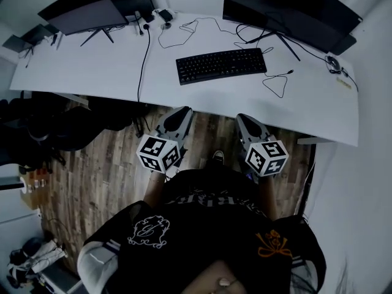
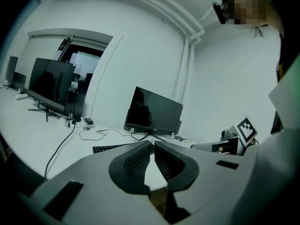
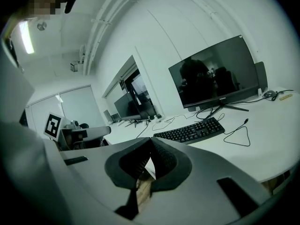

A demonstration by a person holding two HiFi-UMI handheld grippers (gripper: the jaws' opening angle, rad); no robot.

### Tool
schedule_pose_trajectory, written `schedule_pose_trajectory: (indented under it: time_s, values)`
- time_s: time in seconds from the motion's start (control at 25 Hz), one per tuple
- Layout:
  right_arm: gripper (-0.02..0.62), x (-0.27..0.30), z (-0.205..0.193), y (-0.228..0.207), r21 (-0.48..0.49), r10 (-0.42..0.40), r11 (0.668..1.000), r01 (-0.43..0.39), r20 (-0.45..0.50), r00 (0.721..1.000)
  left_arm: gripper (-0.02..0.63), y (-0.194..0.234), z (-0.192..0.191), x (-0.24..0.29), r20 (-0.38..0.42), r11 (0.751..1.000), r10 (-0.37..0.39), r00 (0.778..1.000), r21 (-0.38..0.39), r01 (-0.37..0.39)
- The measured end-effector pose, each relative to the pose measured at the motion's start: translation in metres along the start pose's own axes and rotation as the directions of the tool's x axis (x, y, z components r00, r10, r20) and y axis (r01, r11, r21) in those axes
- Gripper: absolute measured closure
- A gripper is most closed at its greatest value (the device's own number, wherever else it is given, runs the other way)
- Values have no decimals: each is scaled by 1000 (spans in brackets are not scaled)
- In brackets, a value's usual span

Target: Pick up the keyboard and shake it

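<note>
A black keyboard [image 1: 221, 65] lies flat on the white desk [image 1: 92, 72], between two dark monitors. The right gripper view shows the keyboard [image 3: 192, 131] ahead and to the right; in the left gripper view only a strip of the keyboard [image 2: 110, 148] peeks out beyond the jaws. My left gripper [image 1: 182, 113] and right gripper [image 1: 242, 119] hover side by side over the wooden floor, short of the desk's near edge. Both are shut with nothing between the jaws, the tips meeting in each gripper view [image 2: 153, 143] [image 3: 150, 139]. Neither touches the keyboard.
A left monitor [image 1: 92, 11] and a right monitor [image 1: 288, 8] stand at the back of the desk. Loose black cables [image 1: 277, 83] trail around the keyboard. Small items lie at the desk's right end [image 1: 334, 65]. Dark clutter [image 1: 55, 127] sits under the desk's left side.
</note>
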State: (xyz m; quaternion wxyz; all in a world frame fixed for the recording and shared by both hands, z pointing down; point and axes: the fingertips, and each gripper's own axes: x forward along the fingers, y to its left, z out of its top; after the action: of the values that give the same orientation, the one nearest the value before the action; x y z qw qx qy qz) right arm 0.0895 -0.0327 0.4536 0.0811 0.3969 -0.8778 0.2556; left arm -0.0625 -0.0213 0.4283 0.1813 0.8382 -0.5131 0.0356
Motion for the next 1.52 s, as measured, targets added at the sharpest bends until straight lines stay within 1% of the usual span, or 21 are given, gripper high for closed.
schedule_pose_trajectory:
  time_s: [0.16, 0.32, 0.6, 0.8, 1.04, 1.16, 1.28, 1.4, 1.52]
  values:
    - [581, 5, 5, -28, 19, 10, 1000, -10, -4, 1000, 564, -1, 2, 16, -9, 999, 40, 999, 8, -40]
    - [581, 9, 6, -41, 42, 18, 999, -18, -10, 1000, 565, 1, 1, 22, -23, 997, 70, 997, 12, -70]
    - [581, 17, 0, -59, 75, 6, 997, -4, -26, 1000, 565, 7, -2, 30, -41, 997, 82, 996, 0, -83]
    - [581, 27, 1, -73, 74, -21, 997, 24, -32, 999, 564, 29, -4, 43, -53, 995, 96, 994, -17, -97]
    - [581, 52, 16, -122, 101, -133, 986, 132, 5, 991, 563, 61, 2, 83, -54, 997, 55, 997, -51, -58]
    - [581, 74, 28, -150, 89, -189, 978, 188, 6, 982, 563, 85, 7, 105, -70, 998, 38, 997, -54, -42]
    - [578, 94, 36, -179, 85, -248, 965, 247, -2, 969, 563, 105, 10, 126, -105, 1000, 13, 994, -25, -16]
    - [563, 111, 35, -208, 96, -309, 946, 311, -33, 950, 563, 125, 3, 137, -167, 1000, 6, 986, 14, -4]
    - [543, 129, 31, -236, 99, -339, 933, 345, -70, 938, 563, 148, -5, 147, -191, 1000, 13, 982, -2, -13]
